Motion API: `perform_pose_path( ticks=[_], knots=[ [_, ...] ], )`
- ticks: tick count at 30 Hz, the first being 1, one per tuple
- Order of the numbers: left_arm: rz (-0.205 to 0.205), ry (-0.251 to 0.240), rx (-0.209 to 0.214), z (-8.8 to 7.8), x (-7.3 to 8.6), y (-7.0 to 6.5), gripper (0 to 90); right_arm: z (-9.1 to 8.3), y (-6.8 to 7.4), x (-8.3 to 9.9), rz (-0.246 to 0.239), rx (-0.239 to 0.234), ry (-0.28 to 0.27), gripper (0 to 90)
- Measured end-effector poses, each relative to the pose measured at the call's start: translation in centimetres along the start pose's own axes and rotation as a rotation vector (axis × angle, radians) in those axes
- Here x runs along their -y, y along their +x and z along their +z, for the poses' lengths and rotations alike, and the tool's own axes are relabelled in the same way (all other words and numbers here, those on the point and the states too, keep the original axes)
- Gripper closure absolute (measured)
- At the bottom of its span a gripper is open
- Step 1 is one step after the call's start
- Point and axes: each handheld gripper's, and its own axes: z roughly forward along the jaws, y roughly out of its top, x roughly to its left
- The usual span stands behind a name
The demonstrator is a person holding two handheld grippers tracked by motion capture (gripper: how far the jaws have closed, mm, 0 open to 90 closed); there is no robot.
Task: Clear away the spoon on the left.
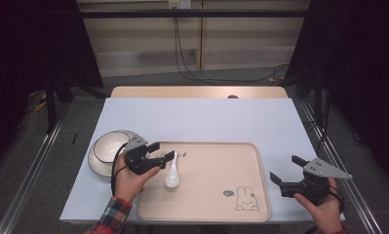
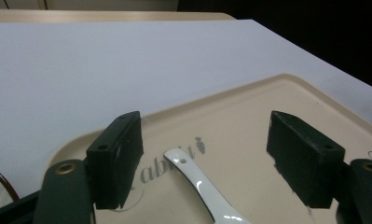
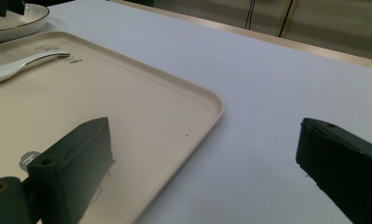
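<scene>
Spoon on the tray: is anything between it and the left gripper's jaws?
Nothing visible. The spoon lies bare on the tray, its handle running up between the open jaws of the left gripper, neither pad touching it. The bowl sits off the tray, behind the gripper.

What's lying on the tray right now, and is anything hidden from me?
On the tray lies one white spoon, near its left end, the handle between the open left gripper jaws, untouched. The gripper covers the tray's left edge in the high view.

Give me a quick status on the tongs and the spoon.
Left tongs open above spoon, not touching. Spoon lies on tray. Right tongs open, empty, beside tray. Nothing in the way.
</scene>
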Motion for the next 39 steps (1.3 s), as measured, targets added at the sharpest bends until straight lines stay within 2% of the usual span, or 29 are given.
perform_pose_path(
  ticks=[14, 22, 24, 26, 27, 28, 29, 33, 35, 36, 39],
  knots=[
    [0.045, -0.038, 0.031, -1.7, -0.9, 0.2, 14.9, 0.0, 0.0, 0.0, -0.003, 0.002, -0.001, 3.4],
    [0.058, -0.057, 0.032, -2.7, -1.3, 0.4, 8.5, 0.0, 0.0, 0.0, -0.003, 0.003, -0.002, 3.4],
    [0.054, -0.070, 0.047, -3.0, -1.3, 0.5, 7.2, 0.0, 0.0, -0.1, -0.002, 0.002, -0.003, 3.4],
    [0.048, -0.074, 0.044, -3.3, -1.4, 0.6, 6.0, 0.0, 0.0, -0.1, -0.002, 0.001, -0.002, 3.4],
    [0.056, -0.070, 0.043, -3.5, -1.4, 0.7, 5.5, 0.0, 0.0, -0.1, -0.002, 0.001, -0.002, 3.4],
    [0.065, -0.073, 0.062, -3.6, -1.4, 0.9, 4.4, 0.0, 0.0, -0.1, -0.002, 0.000, -0.002, 3.4],
    [0.074, -0.064, 0.052, -3.9, -1.4, 0.8, 3.4, 0.0, 0.0, -0.1, -0.002, 0.001, -0.002, 3.4],
    [0.095, -0.064, 0.054, -4.5, -1.4, 1.0, 1.3, -0.1, -0.1, -0.1, -0.003, 0.002, -0.003, 3.4],
    [0.103, -0.052, 0.076, -4.8, -1.4, 1.2, 1.2, -0.1, -0.1, -0.1, -0.003, 0.003, -0.002, 3.4],
    [0.108, -0.040, 0.060, -5.0, -1.3, 1.2, 1.2, -0.1, -0.1, -0.1, -0.002, 0.003, -0.002, 3.4],
    [0.120, -0.030, 0.068, -5.2, -1.2, 1.4, 0.8, 0.0, -0.1, -0.1, -0.003, 0.002, -0.002, 3.4]
  ],
)
